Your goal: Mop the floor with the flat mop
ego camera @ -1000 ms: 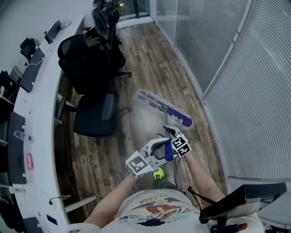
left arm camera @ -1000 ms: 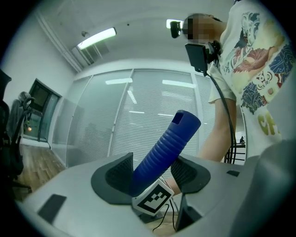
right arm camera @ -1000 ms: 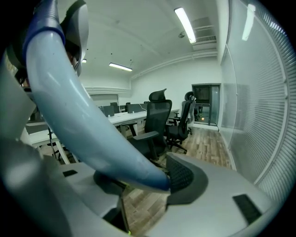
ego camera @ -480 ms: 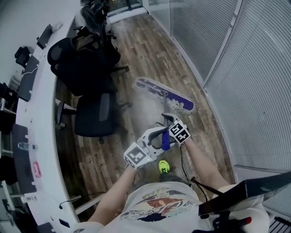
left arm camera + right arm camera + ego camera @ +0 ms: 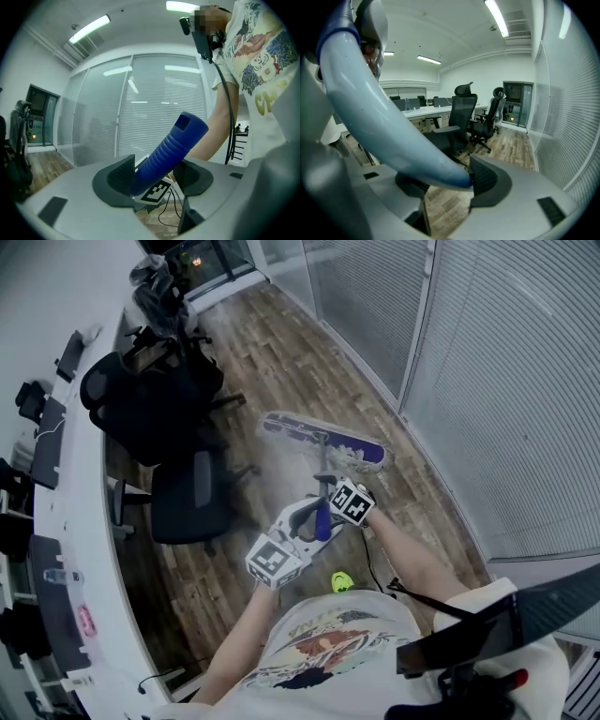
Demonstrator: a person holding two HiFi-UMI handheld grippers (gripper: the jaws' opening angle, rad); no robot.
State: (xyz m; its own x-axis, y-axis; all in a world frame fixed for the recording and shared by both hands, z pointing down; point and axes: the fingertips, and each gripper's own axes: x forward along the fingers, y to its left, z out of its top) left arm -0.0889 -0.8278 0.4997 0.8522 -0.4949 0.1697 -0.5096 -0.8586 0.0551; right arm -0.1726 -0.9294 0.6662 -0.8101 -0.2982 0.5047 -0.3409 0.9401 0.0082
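Left gripper (image 5: pixel 307 526) and right gripper (image 5: pixel 337 495) sit close together on the handle in the head view. The purple-and-white flat mop head (image 5: pixel 323 439) lies on the wood-plank floor (image 5: pixel 281 343), just ahead of them.

In the left gripper view, the jaws clamp the ribbed blue handle grip (image 5: pixel 168 147).

In the right gripper view, the jaws clamp the pale grey shaft (image 5: pixel 393 131).

Even downward pressure, so the head lies flat, should suit the stroke best.

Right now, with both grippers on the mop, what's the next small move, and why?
Probably pull the mop head back toward your feet. It lies flat on the floor ahead, near the glass wall, and the left gripper and right gripper clamp the handle.
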